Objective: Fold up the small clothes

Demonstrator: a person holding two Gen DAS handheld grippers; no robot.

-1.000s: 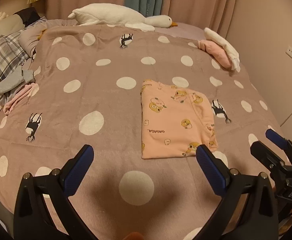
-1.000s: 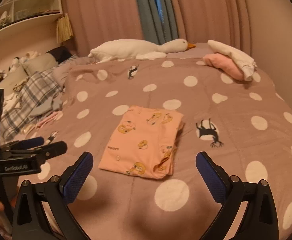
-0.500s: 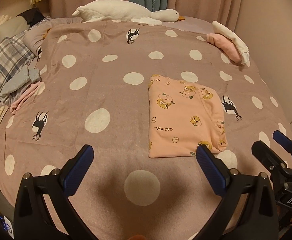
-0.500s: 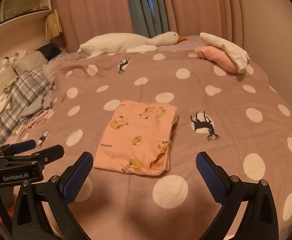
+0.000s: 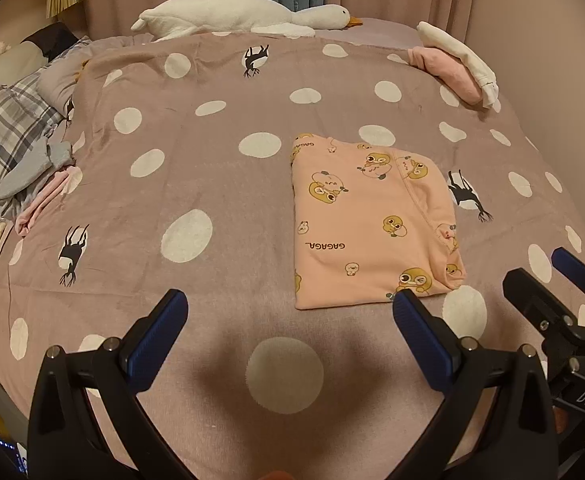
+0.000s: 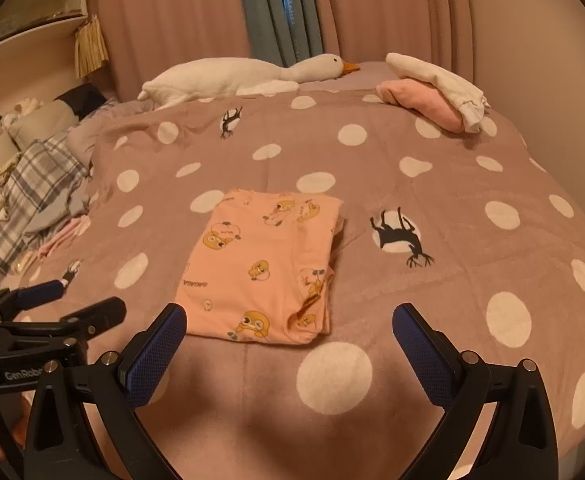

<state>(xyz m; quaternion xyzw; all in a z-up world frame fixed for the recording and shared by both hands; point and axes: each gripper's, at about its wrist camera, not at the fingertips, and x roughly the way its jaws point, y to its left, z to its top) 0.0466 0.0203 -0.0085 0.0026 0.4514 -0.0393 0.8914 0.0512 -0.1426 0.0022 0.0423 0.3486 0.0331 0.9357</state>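
Pink garment [image 5: 366, 224], folded into a rectangle, is laid flat on the dotted bed cover [image 5: 220, 184], right of centre in the left view.

Its long axis is run away from the cameras. It is seen ahead and to the right of the left gripper [image 5: 288, 316], and ahead and slightly left of the right gripper [image 6: 288, 326], which is judged nearer. Both pairs of jaws are spread wide and nothing is held. One such garment is counted; one small pile [image 6: 432, 92] is stacked in the upper right, beside one toy goose [image 6: 244, 76].
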